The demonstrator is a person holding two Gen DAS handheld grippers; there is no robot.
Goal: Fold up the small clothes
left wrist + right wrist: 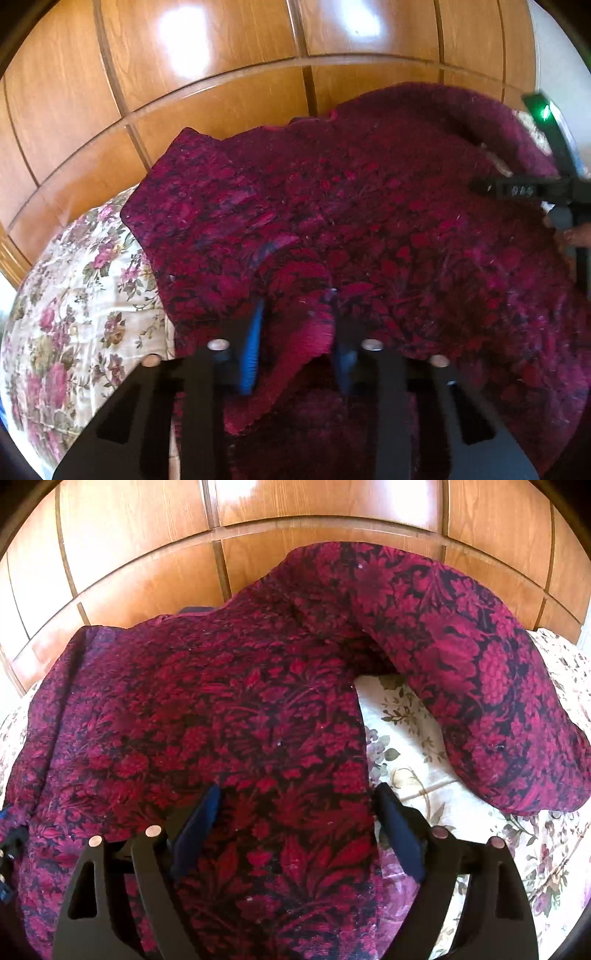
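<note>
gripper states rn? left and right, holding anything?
Left gripper: shut on a fold of the red garment.
Right gripper: open, over the garment's edge, gripping nothing.

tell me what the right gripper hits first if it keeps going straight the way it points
Most likely the red patterned garment: the right gripper stands open over its side edge, one finger above the floral bedspread. The wooden panelling lies well beyond. Depth is hard to judge.
</note>
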